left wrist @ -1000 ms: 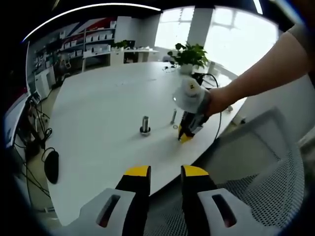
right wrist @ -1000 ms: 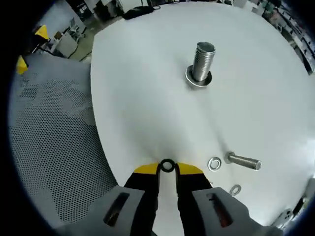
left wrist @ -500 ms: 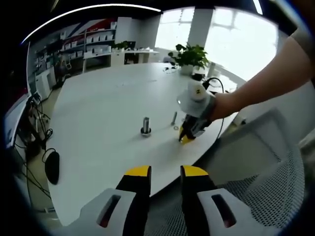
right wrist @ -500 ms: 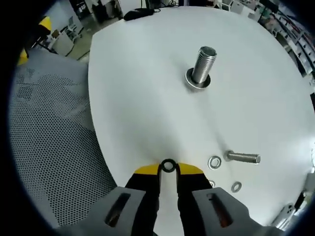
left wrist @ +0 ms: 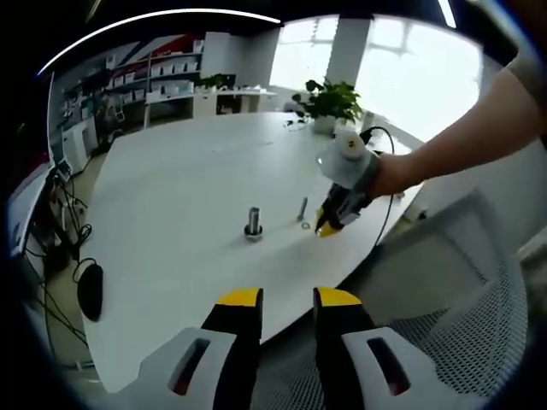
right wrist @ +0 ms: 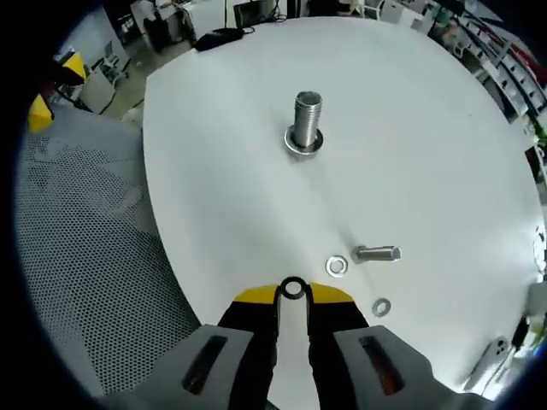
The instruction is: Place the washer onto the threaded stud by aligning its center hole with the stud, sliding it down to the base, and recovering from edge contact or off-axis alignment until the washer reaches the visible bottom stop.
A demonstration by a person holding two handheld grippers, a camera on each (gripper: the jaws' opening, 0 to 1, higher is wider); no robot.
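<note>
Your right gripper (right wrist: 292,295) is clamped on the washer (right wrist: 292,288), held at its tips. Over the last second you have lifted it off the desk (right wrist: 427,145): the stud (right wrist: 305,122) now looks smaller and sits nearly dead ahead at 12 o'clock, no longer off toward 1 o'clock. That suggests you are lined up to carry the washer across. A loose bolt (right wrist: 376,253) and two spare washers lie at about 2 o'clock, near the tips. Your left gripper (left wrist: 287,301) hangs back over the desk's near edge, jaws slightly apart and holding nothing, with the stud at its 12 o'clock.
</note>
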